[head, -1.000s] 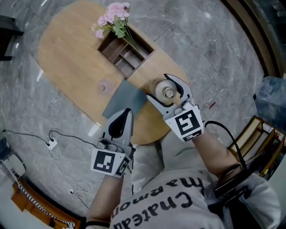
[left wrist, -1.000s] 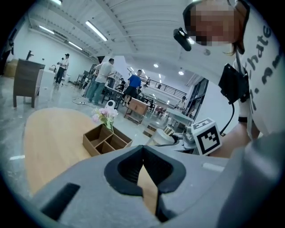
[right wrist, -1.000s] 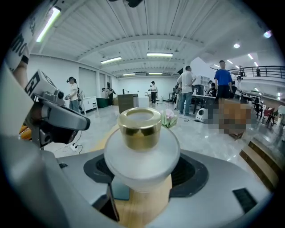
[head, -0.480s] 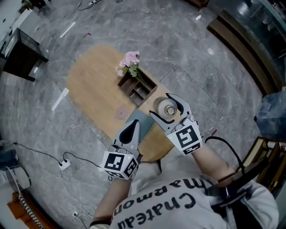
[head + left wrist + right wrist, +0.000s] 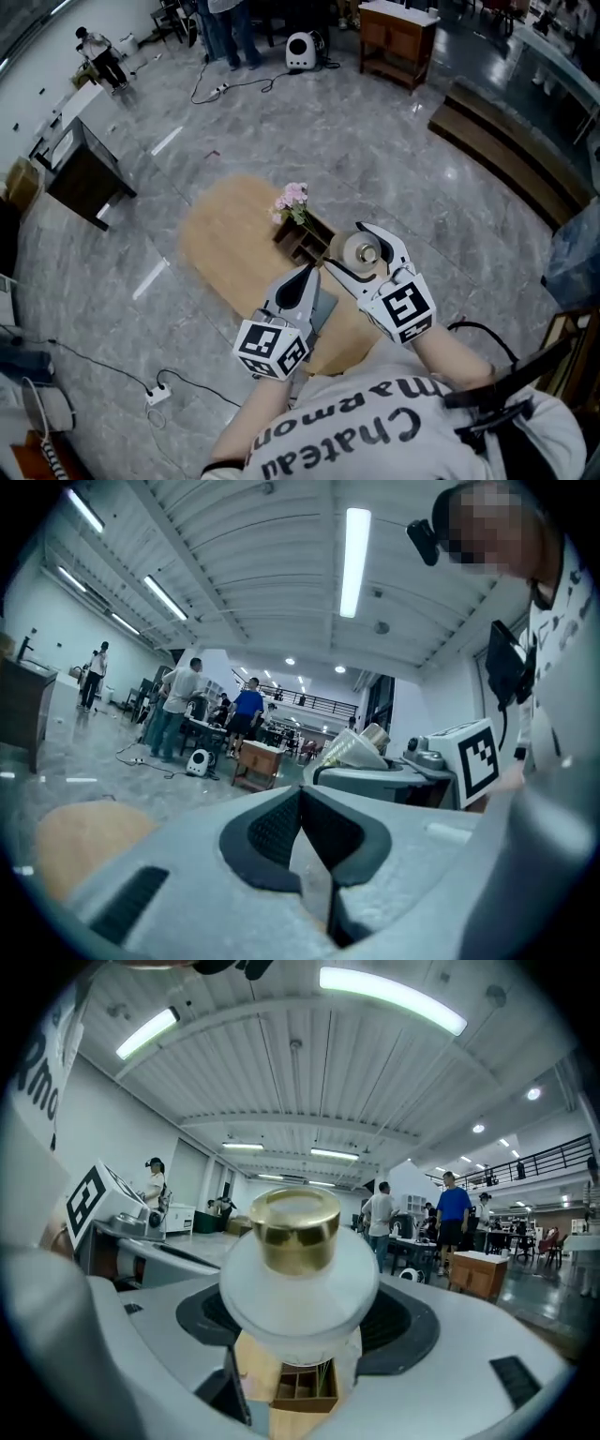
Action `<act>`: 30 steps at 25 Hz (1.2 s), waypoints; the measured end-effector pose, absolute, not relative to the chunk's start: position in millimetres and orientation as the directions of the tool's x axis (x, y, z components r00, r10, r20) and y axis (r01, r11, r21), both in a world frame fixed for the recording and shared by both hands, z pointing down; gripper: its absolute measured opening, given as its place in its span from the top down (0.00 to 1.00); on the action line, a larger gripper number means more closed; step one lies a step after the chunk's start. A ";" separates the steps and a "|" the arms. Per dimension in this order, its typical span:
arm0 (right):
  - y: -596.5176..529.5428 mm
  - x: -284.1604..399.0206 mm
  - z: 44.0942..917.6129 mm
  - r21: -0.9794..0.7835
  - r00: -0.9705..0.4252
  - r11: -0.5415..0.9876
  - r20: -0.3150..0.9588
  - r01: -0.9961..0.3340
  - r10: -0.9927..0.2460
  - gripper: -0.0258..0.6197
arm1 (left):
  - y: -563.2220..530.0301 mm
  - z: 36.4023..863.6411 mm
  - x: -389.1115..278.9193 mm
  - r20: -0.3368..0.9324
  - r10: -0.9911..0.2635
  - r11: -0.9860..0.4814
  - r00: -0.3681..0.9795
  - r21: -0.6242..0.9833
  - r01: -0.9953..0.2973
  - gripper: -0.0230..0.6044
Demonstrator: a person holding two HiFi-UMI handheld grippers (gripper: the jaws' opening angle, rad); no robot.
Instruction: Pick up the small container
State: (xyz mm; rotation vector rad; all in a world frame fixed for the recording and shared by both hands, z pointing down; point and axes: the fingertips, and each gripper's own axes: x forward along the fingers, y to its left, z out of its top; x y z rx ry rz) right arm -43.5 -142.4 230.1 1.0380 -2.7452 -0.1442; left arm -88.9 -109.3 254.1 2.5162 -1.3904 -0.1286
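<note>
The small container [image 5: 360,250], frosted white with a gold cap [image 5: 293,1227], is held well above the oval wooden table [image 5: 220,246]. My right gripper [image 5: 350,249] is shut on it, its dark pads [image 5: 405,1327] pressing the container's body [image 5: 298,1279] from both sides. In the left gripper view the container [image 5: 356,750] shows tilted, to the right. My left gripper [image 5: 304,274] hovers beside and below the right one, its jaws closed together with nothing between them [image 5: 301,803].
A wooden organizer [image 5: 303,242] with pink flowers [image 5: 294,197] stands on the table, with a grey mat [image 5: 324,307] near its front edge. Round about are a dark desk [image 5: 86,174], a long bench [image 5: 506,159], floor cables [image 5: 159,394] and people far off.
Both grippers have risen with the container, and the table looks smaller and farther below. The view has tilted up to take in more of the hall.
</note>
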 end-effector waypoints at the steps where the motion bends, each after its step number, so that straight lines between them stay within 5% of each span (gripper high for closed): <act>1: -136.4 -42.2 221.0 0.166 -0.732 0.745 0.144 -0.646 -0.666 0.45 | -105.4 248.0 -86.8 0.045 -0.838 -0.515 0.544 0.266 -0.815 0.94; 16: -74.5 -15.5 142.4 0.151 -0.681 0.675 0.017 -0.722 -0.732 0.45 | -53.7 199.3 -71.1 0.027 -0.786 -0.595 0.618 0.240 -0.767 0.94; 30: -62.5 43.4 129.0 0.108 -0.755 0.748 -0.049 -0.654 -0.653 0.45 | -40.2 163.1 -18.7 -0.077 -0.850 -0.525 0.521 0.193 -0.829 0.94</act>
